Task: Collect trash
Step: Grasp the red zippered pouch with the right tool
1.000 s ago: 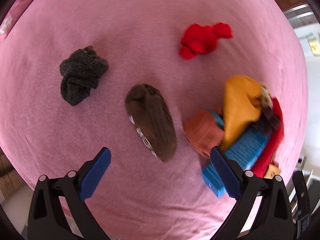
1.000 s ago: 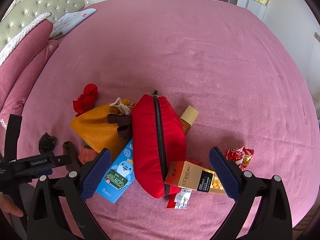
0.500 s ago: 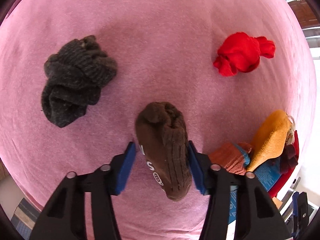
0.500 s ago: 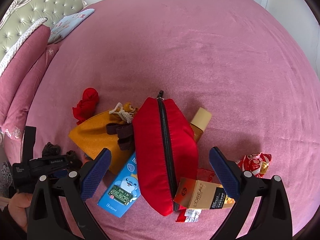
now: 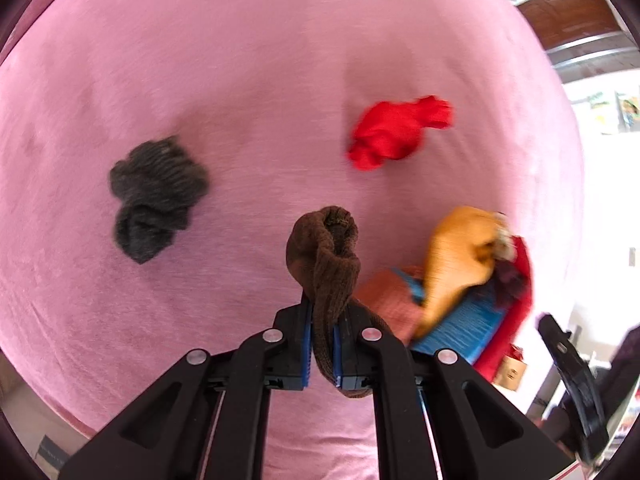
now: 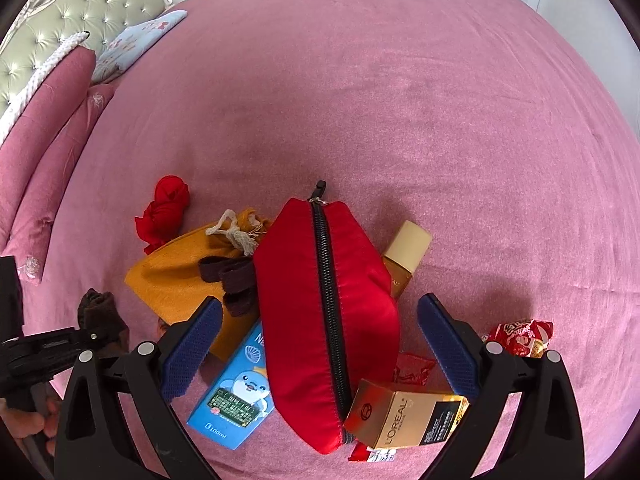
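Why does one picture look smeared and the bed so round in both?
Left wrist view: motion blur smears the grey sock and red cloth, while the brown sock pinched in the left gripper stays sharp. Right wrist view: crisp, evenly daylit. Both: fisheye lenses bulge the pink bedspread.

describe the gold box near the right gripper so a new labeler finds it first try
Start at the red zippered pouch lying in the middle of the clutter on the pink bedspread. At the pouch's near end, between it and the open right gripper, lies a small gold carton. It is the only box printed L'OREAL; the other box, left of the pouch, is a blue carton with a cartoon animal.
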The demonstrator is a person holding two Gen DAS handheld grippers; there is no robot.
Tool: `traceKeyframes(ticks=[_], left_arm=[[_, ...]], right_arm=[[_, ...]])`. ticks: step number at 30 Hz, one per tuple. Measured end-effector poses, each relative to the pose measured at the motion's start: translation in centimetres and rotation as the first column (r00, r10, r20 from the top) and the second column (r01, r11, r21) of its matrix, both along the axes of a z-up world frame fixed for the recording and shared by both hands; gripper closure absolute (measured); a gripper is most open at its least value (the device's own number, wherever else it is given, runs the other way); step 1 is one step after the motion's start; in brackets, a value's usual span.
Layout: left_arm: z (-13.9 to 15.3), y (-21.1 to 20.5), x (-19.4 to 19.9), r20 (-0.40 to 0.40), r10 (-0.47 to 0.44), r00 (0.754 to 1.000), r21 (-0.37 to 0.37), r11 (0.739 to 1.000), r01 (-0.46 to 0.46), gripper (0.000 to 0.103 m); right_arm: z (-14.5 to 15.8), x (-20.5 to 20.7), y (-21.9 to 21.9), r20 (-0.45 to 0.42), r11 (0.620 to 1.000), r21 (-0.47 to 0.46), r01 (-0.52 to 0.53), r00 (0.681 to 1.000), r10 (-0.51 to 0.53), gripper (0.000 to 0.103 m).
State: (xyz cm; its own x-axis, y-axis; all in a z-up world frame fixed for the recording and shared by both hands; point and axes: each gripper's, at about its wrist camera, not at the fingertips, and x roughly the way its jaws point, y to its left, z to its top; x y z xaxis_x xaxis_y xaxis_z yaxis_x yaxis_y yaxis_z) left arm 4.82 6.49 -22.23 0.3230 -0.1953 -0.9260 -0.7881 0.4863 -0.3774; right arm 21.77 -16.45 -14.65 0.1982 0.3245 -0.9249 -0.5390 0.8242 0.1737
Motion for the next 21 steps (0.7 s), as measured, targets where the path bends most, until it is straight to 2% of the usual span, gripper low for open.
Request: traceKeyframes(ticks=[5, 6, 7, 8, 10, 12, 14, 17, 21], left_arm=[[1.5, -1.3, 2.9, 0.029, -0.084, 0.996, 0.022, 0.996, 0.084, 0.095], [1.8, -2.0, 3.7, 0.031, -0.089, 0.996, 0.016, 0.996, 0.089, 0.094], [1.2, -1.8, 3.3, 0.035, -0.092, 0.995, 0.011, 0.996, 0.091, 0.094], [1.1, -2.1, 3.6, 0.037, -0.096, 0.995, 0.004, 0.995, 0.096, 0.094], [0.6, -1.5, 3.7, 0.039, -0.104, 0.994, -0.003, 0.995, 0.104, 0.094], [0.9, -1.9, 3.7, 0.038, -0.112, 0.993, -0.003, 0.994, 0.112, 0.093], [0.6, -2.1, 4.4, 0.037, -0.118, 0.992, -0.005, 0.993, 0.119, 0.093], [0.9, -2.0, 4.6, 0.041, -0.123, 0.992, -0.003, 0.992, 0.123, 0.093], [2.0, -2.4, 2.8, 0.053, -0.131, 0.99, 0.002, 0.991, 0.131, 0.093]], right_arm=[[-1.9, 0.6, 0.4, -0.059, 1.0, -0.006, -0.027, 0.998, 0.027, 0.011], [-2.3, 0.6, 0.6, -0.065, 0.999, -0.023, -0.035, 0.997, 0.034, 0.014], [-2.7, 0.6, 0.6, -0.069, 0.998, -0.043, -0.04, 0.997, 0.037, 0.023], [-3.2, 0.6, 0.6, -0.086, 0.997, -0.063, -0.046, 0.995, 0.04, 0.025], [-3.4, 0.8, 0.1, -0.1, 0.999, -0.033, -0.025, 0.995, 0.021, 0.026], [-3.4, 0.9, -0.2, -0.112, 1.0, -0.013, -0.013, 0.994, 0.012, 0.033], [-3.2, 0.9, -0.4, -0.118, 1.0, -0.005, -0.002, 0.993, 0.002, 0.052], [-2.8, 1.0, -0.8, -0.142, 1.0, 0.015, 0.015, 0.99, -0.013, 0.066], [-1.8, 0.9, -1.7, -0.142, 0.998, 0.051, 0.047, 0.989, -0.04, 0.078]])
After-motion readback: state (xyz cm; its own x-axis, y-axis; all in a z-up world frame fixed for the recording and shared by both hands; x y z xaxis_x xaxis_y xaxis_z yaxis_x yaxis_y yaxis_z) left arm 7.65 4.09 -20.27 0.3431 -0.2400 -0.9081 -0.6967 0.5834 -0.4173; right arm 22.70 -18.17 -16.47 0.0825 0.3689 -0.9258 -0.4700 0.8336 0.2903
